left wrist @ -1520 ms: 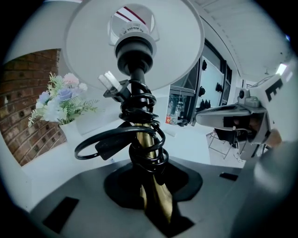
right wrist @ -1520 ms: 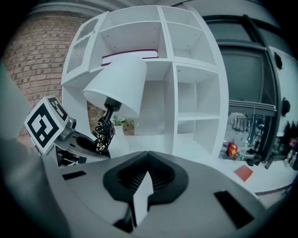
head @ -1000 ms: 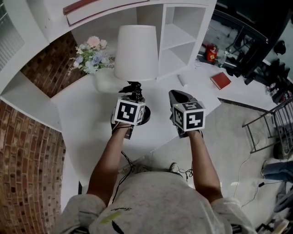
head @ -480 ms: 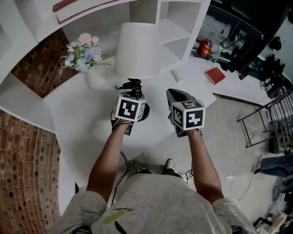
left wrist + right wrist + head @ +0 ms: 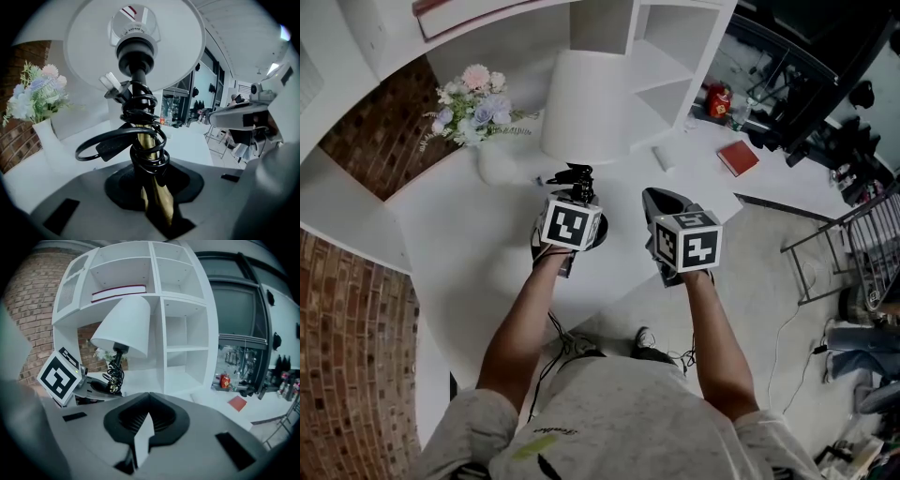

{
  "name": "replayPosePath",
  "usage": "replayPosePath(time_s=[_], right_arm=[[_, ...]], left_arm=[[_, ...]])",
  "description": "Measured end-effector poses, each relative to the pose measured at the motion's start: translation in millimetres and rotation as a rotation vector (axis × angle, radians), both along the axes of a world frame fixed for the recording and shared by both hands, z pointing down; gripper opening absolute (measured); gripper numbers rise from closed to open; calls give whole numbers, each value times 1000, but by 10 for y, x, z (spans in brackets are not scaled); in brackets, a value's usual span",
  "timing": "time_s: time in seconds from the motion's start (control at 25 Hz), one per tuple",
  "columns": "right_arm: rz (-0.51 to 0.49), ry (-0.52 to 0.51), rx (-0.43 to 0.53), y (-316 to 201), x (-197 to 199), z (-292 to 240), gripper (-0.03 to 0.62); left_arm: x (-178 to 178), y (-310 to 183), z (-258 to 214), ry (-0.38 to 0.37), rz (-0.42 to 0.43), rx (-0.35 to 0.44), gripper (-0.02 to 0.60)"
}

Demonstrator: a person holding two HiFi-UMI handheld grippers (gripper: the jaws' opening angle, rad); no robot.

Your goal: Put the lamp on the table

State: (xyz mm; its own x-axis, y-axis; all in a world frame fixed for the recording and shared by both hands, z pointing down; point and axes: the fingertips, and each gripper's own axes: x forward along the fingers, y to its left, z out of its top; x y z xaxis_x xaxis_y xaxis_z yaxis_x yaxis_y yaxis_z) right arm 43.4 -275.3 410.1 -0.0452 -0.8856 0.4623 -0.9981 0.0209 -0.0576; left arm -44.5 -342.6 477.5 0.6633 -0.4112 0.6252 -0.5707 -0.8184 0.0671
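Flowers: a bunch of pale pink and blue artificial flowers [image 5: 473, 98] in a white vase [image 5: 499, 164] stands at the upper left of the frame. It is near the lamp but apart from it, and I am not touching it.

Lamp: the table lamp [image 5: 586, 111], with its white cone shade, brass stem and round black base, is upright at the centre of the frame. The black base [image 5: 602, 232] is low over the white surface [image 5: 459, 253], near its front edge. I cannot tell whether the base has touched down.

Cord: the black power cord [image 5: 140, 140] is coiled round the stem with its white plug tucked in, so nothing trails.

Left tool: my left tool [image 5: 157, 208] is about half closed, clamped on the brass stem just under the coil.

Change: over the last second that grip has held steady. Lamp and tool have eased slightly right in the frame, and apparently a little lower.

Meaning: I judge this to be the last of the lowering. Once the base sits flat, opening the tool should finish the job.

Right tool: my right tool [image 5: 140, 439], right of centre, has its jaws drawn together on nothing. It has stayed beside the lamp without touching it.

Shelves: a white cubby shelf unit [image 5: 670, 56] fills the upper right.
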Motion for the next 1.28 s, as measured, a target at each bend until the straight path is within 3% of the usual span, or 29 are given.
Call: replayPosePath(time_s=[0.4,0.68,1.28], right_arm=[[-70,0,-22,-202,10,93,5],[-170,13,-35,-411,134,128,5],[-335,-11,-75,-831,226,426,5]], left_arm=[[102,-205,60,-21,-29,30,100],[293,-337,201,17,-88,19,98],[281,-672,417,-17,-252,49,98]])
